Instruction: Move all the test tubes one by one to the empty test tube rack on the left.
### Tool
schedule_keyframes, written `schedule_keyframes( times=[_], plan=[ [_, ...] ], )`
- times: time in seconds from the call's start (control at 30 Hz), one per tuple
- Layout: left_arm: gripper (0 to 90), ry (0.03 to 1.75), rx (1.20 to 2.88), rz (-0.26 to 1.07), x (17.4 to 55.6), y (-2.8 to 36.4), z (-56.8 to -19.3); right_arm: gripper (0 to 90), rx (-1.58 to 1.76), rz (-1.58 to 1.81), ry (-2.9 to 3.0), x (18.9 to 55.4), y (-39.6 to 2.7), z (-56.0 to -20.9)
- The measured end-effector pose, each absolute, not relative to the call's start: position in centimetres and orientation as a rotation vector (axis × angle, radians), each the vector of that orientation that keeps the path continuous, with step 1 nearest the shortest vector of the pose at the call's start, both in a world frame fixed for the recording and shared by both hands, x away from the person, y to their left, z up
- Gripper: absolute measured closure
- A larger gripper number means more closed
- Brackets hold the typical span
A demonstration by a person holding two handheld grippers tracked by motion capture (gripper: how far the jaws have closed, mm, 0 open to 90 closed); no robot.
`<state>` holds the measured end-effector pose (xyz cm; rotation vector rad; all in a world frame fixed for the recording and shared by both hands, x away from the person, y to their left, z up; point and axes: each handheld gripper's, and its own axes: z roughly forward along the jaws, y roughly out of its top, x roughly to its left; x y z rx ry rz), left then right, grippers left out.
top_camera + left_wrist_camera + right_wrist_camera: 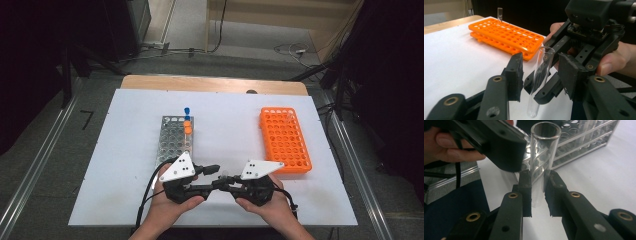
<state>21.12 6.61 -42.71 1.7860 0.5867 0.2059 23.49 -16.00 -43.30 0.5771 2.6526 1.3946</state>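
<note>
Over a white-covered surface, between a metal rack on the person's left and an orange rack on the right, a clear glass test tube is changing hands near the front edge. The right gripper has its jaws clamped on the tube's lower half, holding it upright with the open mouth on top; the left gripper stands with its jaws either side of the same tube, a clear gap on each side, so it brackets the tube but does not yet press on it. In the high view the two grippers meet nose to nose, left gripper and right gripper close together, each carried in one hand. The tube looks light, stiff and brittle, with a smooth wall that could slip between hard pads; a grip across the straight middle of the barrel, clear of the thin rim and the rounded bottom, and with modest pressure, seems the safest hold. It is empty, uncapped and fully transparent, its lip slightly thickened. The metal rack carries a few tubes with orange and blue caps at its far end, and one bare tube stands in the orange rack's far corner.
</note>
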Motion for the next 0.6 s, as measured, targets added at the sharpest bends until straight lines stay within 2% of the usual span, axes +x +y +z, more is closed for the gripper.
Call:
schedule_keyframes(
  times=[0.13, 0.33, 0.6],
  plan=[
    [65.1, 0.577, 1.793, 0.198, 21.14, 6.44, -42.78, 73.9, 0.56, 1.393, 2.67, 23.32, -15.74, -43.23],
    [72.2, 0.56, 1.802, 0.198, 21.08, 6.24, -42.84, 73.9, 0.563, 1.387, 2.68, 23.32, -15.67, -43.24],
    [75.3, 0.552, 1.809, 0.241, 20.99, 6.19, -42.87, 73.7, 0.572, 1.391, 2.693, 23.49, -15.69, -43.33]
  ],
)
